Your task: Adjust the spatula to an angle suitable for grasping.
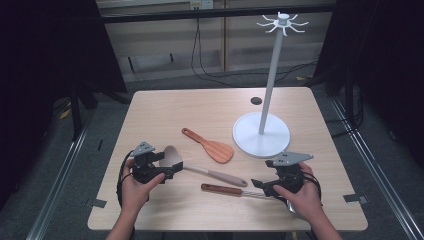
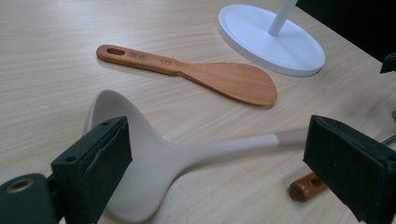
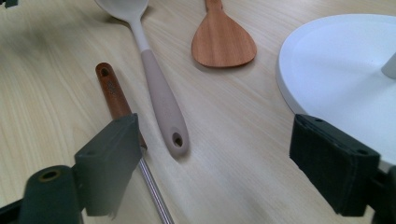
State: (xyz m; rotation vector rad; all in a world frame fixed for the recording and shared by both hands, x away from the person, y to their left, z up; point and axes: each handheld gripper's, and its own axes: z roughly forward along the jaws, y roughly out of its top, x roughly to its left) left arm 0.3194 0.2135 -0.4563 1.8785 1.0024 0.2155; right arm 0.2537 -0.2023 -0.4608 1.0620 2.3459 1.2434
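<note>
A beige ladle lies on the wooden table, bowl to the left. My left gripper is open, its jaws on either side of the ladle bowl without touching it. A wooden rice paddle lies just beyond, also seen in the left gripper view. A utensil with a brown handle and a metal shaft lies near the front edge. My right gripper is open over that shaft, whose head is hidden. A white hook stand rises at the right.
The stand's round base lies close to my right gripper's right jaw. Its tall pole carries a ring of hooks at the top. A small black grommet sits in the table's far part. Bare wood spreads across the table's far left.
</note>
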